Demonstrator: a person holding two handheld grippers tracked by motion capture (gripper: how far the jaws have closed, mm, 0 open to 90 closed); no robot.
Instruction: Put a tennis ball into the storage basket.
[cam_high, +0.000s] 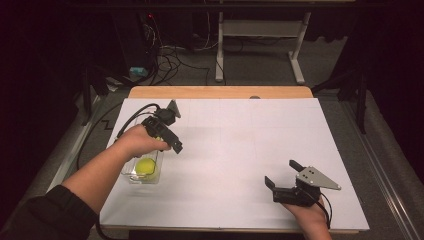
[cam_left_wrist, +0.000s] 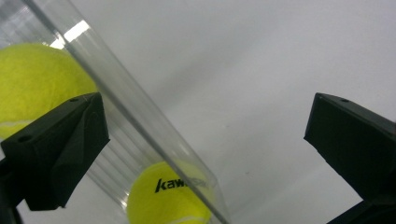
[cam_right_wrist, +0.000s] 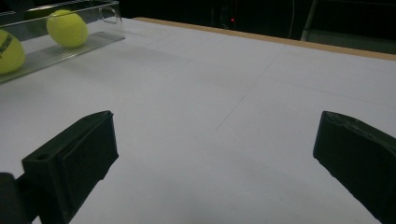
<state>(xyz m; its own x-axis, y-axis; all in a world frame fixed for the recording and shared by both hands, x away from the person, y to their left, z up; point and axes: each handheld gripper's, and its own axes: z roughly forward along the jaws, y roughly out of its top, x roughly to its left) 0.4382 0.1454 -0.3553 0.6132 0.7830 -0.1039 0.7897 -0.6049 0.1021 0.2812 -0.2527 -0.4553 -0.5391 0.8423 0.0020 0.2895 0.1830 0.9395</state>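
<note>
From the high view, the left hand-held gripper (cam_high: 167, 132) hangs over the far end of a clear plastic box (cam_high: 131, 176) at the left of the white table (cam_high: 240, 150), and one yellow tennis ball (cam_high: 146, 165) shows in the box's near end; the right hand-held gripper (cam_high: 283, 174) sits low at the near right, well apart from the box, its jaws spread with nothing between them. The left gripper view, close above the box, shows the left hand-held gripper's jaws wide apart and holding nothing, the box's clear wall (cam_left_wrist: 140, 121) running slantwise between them, and two balls: one at upper left, and a lower ball (cam_left_wrist: 168, 198) printed in black with letters that read "kaw", the rest blurred behind the wall. The right gripper view looks across the bare table to the box at far left with both balls inside, the nearer one (cam_right_wrist: 9, 51) bearing dark writing too small to read.
</note>
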